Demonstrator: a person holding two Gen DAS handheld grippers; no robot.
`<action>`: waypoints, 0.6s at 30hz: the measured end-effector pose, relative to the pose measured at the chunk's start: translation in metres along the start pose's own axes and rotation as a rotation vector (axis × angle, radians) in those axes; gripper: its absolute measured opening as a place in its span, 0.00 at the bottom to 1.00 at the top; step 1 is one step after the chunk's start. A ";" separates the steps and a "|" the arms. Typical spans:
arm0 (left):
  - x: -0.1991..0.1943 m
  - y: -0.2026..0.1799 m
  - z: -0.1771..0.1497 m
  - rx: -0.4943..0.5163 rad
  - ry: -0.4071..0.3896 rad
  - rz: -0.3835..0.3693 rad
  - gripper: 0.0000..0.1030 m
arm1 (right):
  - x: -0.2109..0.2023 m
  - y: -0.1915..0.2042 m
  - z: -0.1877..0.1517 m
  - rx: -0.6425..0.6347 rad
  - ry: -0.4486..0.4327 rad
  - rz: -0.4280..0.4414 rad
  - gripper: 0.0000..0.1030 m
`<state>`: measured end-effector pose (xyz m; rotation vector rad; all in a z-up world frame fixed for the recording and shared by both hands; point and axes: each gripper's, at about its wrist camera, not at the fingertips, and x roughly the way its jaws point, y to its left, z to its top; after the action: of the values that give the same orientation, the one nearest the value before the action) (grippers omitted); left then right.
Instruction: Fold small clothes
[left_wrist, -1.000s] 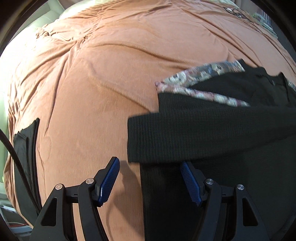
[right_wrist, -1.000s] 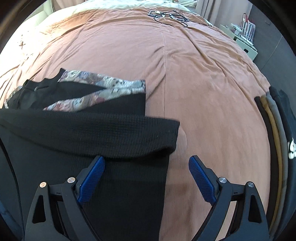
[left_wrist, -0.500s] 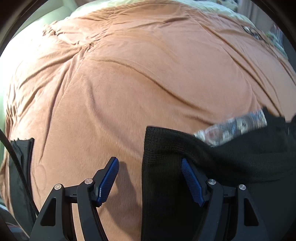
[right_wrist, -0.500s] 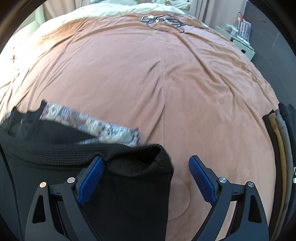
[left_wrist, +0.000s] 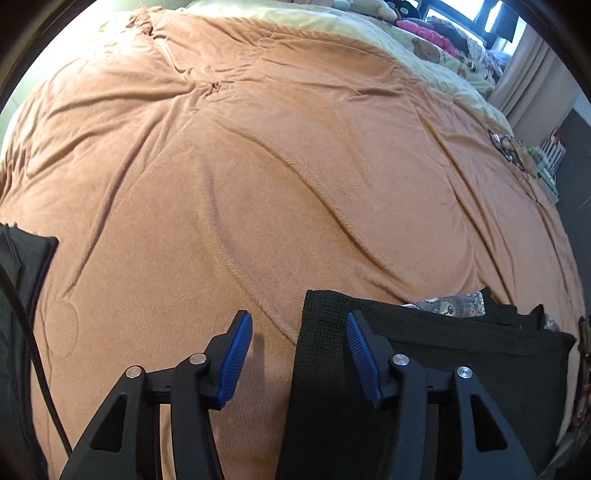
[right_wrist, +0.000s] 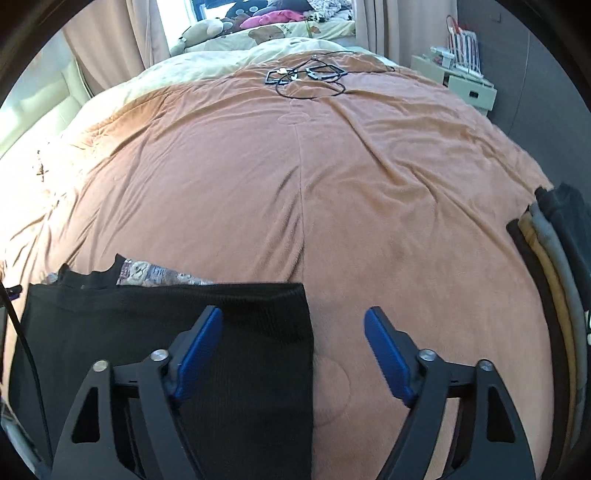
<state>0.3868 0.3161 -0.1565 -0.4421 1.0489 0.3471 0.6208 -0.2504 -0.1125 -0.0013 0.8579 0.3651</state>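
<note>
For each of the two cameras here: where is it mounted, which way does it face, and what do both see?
Left wrist: on the left gripper, low over the bed, facing the orange blanket; its open blue fingers straddle the black garment's left edge.
Right wrist: on the right gripper, facing the headboard; open fingers straddle the garment's right edge, folded stack at right.
Shared: garment, blanket, cables.

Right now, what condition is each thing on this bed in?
Black knit garment: folded, lying flat.
Patterned cloth: mostly covered by the black garment.
Left hand-held gripper: open, straddling the garment's left edge.
Right hand-held gripper: open, straddling its right edge.
Clothes pile: folded, stacked.
Cables: loosely tangled.
</note>
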 end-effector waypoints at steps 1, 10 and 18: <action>0.001 -0.001 -0.001 -0.001 0.004 -0.007 0.48 | 0.000 -0.006 -0.001 0.007 0.010 0.012 0.60; 0.024 -0.015 -0.011 0.024 0.061 -0.023 0.35 | 0.035 -0.026 0.007 0.053 0.080 0.087 0.44; 0.028 -0.018 -0.009 0.040 0.061 0.005 0.10 | 0.046 -0.019 0.019 0.031 0.058 0.135 0.05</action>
<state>0.4014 0.2980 -0.1818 -0.4167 1.1146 0.3177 0.6681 -0.2509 -0.1374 0.0751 0.9235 0.4798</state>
